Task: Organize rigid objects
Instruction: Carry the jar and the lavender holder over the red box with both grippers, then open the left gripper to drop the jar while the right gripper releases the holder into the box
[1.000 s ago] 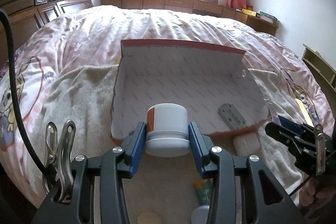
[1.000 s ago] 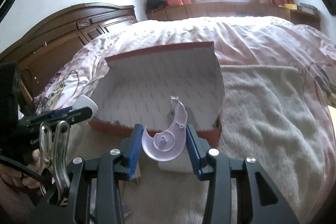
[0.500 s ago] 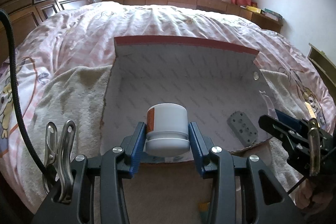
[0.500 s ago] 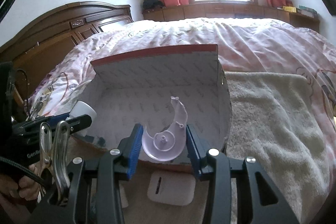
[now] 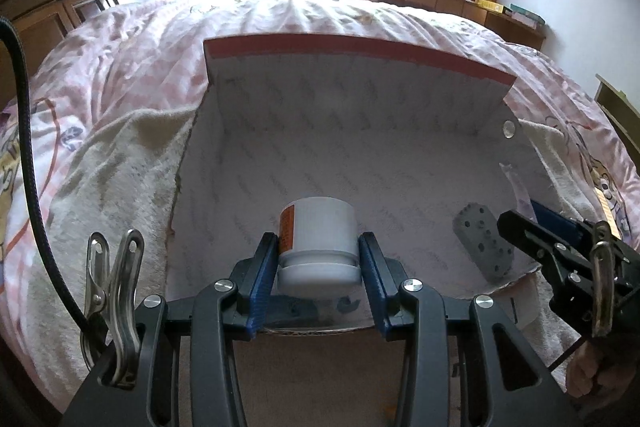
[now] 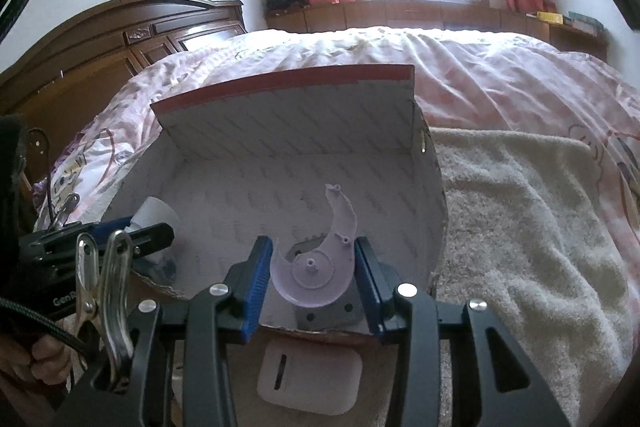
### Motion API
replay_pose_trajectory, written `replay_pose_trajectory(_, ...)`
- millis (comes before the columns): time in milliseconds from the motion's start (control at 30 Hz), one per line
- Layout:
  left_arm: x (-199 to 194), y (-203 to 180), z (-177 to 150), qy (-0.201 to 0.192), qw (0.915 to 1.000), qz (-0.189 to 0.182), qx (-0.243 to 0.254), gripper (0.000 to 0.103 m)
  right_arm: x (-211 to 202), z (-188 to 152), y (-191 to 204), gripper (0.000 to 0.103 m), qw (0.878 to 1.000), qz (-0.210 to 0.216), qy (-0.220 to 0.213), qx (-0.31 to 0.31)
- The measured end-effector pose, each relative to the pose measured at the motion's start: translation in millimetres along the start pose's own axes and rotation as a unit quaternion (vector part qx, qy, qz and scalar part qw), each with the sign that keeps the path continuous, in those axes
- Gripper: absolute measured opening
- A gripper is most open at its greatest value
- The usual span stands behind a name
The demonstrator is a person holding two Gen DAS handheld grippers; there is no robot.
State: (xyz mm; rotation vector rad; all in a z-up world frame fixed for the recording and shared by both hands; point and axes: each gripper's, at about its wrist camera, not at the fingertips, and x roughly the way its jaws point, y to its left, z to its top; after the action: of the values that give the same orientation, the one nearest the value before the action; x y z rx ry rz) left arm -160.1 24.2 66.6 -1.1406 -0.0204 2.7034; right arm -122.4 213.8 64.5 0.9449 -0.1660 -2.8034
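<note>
My left gripper (image 5: 319, 269) is shut on a white jar (image 5: 318, 241) with an orange label, held over the near part of an open cardboard box (image 5: 360, 51) with a red rim. My right gripper (image 6: 313, 273) is shut on a pale purple crescent-shaped plastic part (image 6: 320, 267), also over the box (image 6: 280, 79). A grey perforated plate (image 5: 482, 247) lies on the box floor at the right; in the right wrist view this plate (image 6: 324, 315) sits under the purple part. The right gripper (image 5: 560, 247) shows at the right edge of the left view, the left gripper (image 6: 100, 243) at the left of the right view.
The box rests on a cream towel (image 6: 520, 227) spread over a pink bedspread (image 5: 120, 59). A white rounded case (image 6: 310, 381) lies on the towel just before the box. A dark wooden headboard (image 6: 120, 35) stands at the left. A person's hand (image 5: 588, 375) holds the right gripper.
Both grippers have moved forward and down, from before the box's near edge to over its inside. The box looms larger. Both grips are unchanged.
</note>
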Motion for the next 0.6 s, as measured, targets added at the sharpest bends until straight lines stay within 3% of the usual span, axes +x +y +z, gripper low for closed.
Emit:
replay_pose_trajectory(200,2.6,-1.4,-1.8,0.006,1.0,0.004,0.003,0.042,0.9,-0.6,1.8,0.044,1.0,-0.005,-0.004,-0.002)
replay_pose_trajectory(433,-0.8,-1.2,-2.9,0.008,0.9998,0.013,0.009,0.042,-3.7,-0.8,-0.4,0.055,1.0,0.011,-0.011,0.015)
replay_pose_trajectory(600,-5.5,4.4,-1.5,0.007,0.9999,0.012,-0.002,0.042,-8.0,-1.8,0.3,0.057,1.0,0.014,-0.013,0.015)
